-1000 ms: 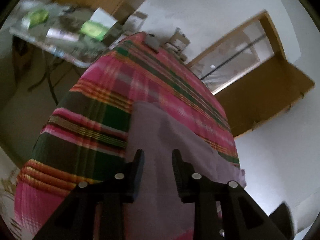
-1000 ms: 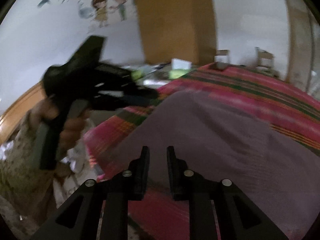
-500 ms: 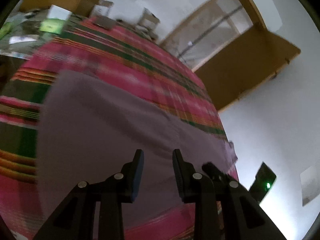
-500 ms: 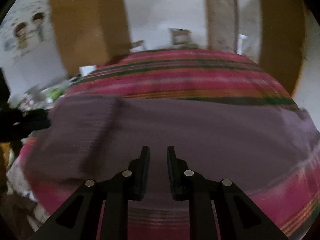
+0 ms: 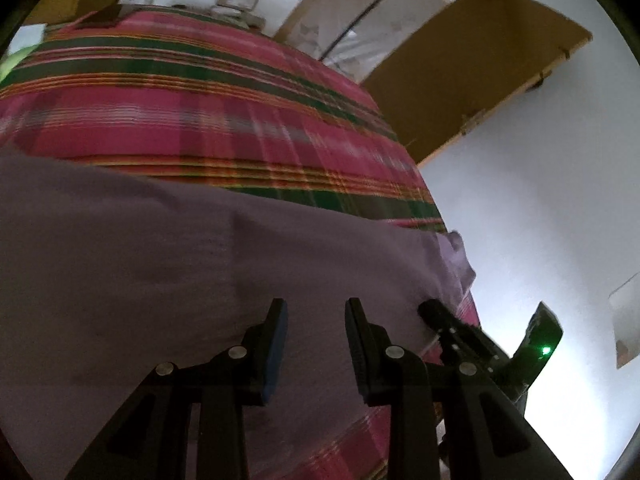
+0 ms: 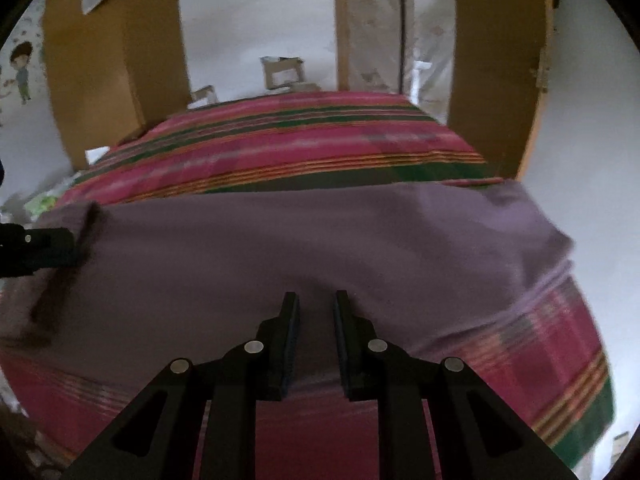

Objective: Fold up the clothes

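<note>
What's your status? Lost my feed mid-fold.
Left gripper open, right gripper open, both empty above purple garment. Garment spread flat across plaid bedspread, no fold visible. Nothing in the way.

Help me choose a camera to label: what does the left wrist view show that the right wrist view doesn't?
Only the left wrist view shows the right tool from outside, with a green light. Only the right wrist view shows a cartoon wall sticker and the left tool's tip at the cloth's edge. Both show the purple garment spread on the plaid blanket, with open tools.
</note>
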{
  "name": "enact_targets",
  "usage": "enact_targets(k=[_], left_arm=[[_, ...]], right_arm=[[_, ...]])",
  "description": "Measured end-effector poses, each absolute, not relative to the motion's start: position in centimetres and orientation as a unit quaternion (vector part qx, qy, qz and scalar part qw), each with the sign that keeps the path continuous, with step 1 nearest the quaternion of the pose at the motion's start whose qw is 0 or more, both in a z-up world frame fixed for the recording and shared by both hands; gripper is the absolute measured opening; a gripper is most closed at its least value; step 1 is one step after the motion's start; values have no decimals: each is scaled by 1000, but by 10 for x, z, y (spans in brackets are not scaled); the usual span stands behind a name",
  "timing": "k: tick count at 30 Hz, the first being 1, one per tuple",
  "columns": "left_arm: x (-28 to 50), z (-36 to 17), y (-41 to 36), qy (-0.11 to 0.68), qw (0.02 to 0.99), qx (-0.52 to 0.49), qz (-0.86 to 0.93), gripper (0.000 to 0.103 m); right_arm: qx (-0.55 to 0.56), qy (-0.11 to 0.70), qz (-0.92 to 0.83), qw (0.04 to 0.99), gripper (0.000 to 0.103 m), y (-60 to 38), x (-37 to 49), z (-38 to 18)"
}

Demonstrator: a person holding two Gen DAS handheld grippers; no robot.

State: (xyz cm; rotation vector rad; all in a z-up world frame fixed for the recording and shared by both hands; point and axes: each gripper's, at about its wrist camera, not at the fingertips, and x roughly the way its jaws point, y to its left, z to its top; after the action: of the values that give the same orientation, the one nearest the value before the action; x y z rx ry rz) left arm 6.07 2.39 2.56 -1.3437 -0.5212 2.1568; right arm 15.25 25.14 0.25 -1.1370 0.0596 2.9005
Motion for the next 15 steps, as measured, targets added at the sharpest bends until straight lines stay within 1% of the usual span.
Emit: enact_targets(k=[7, 14, 15], left_arm=[[44, 20, 63, -158, 283, -510, 797, 30], [30, 12, 87, -159, 297, -516, 788, 30], [29, 10, 89, -161, 299, -517, 786, 30]], right_arm=[[-357, 35, 931, 65, 18, 305, 151, 1], [-352, 32, 929, 109, 18, 342, 151, 4], [-350, 45, 930, 104, 18, 349, 151, 4]])
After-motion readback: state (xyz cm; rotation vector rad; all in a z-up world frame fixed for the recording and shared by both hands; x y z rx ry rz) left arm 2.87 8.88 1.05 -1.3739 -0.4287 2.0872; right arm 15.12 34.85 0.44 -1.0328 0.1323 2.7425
